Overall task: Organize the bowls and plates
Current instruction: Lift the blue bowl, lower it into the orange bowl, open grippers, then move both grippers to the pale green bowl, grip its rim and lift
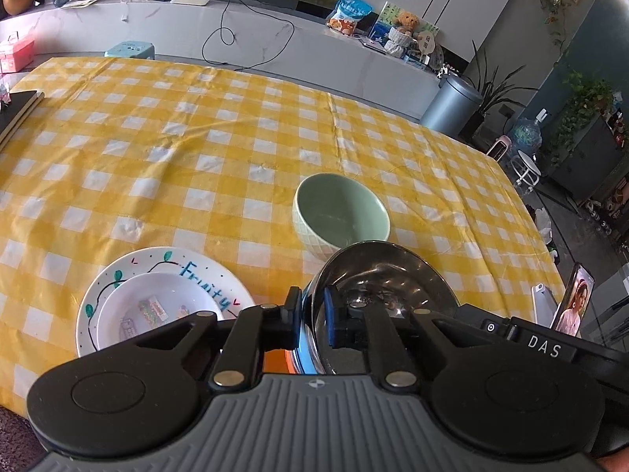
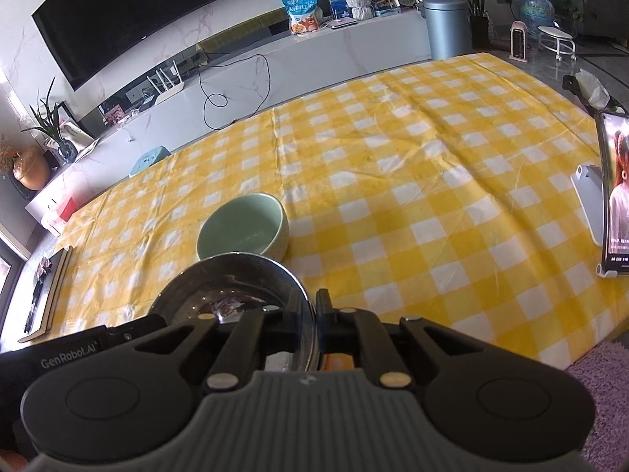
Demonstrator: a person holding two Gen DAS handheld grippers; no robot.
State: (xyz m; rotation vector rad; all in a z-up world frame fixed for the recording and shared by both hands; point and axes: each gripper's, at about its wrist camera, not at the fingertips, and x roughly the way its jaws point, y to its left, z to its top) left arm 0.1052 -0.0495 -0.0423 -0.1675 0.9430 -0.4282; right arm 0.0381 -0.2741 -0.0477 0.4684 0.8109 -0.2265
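Note:
A shiny steel bowl (image 1: pixel 387 275) with a blue outside is gripped from both sides. My left gripper (image 1: pixel 312 316) is shut on its left rim, one finger outside and one inside. My right gripper (image 2: pixel 314 314) is shut on the bowl's (image 2: pixel 232 287) right rim the same way. Just beyond it a pale green bowl (image 1: pixel 341 212) (image 2: pixel 241 228) stands upright on the yellow checked tablecloth (image 1: pixel 177 149). To the left in the left wrist view, a small white bowl (image 1: pixel 157 314) sits inside a white plate (image 1: pixel 118 271) lettered "Fruity".
A phone on a white stand (image 2: pixel 617 196) (image 1: pixel 572 303) stands at the table's right edge. A dark flat board (image 1: pixel 17 112) lies at the left edge. A TV bench with clutter runs behind the table; a purple rug (image 2: pixel 605 385) lies on the floor.

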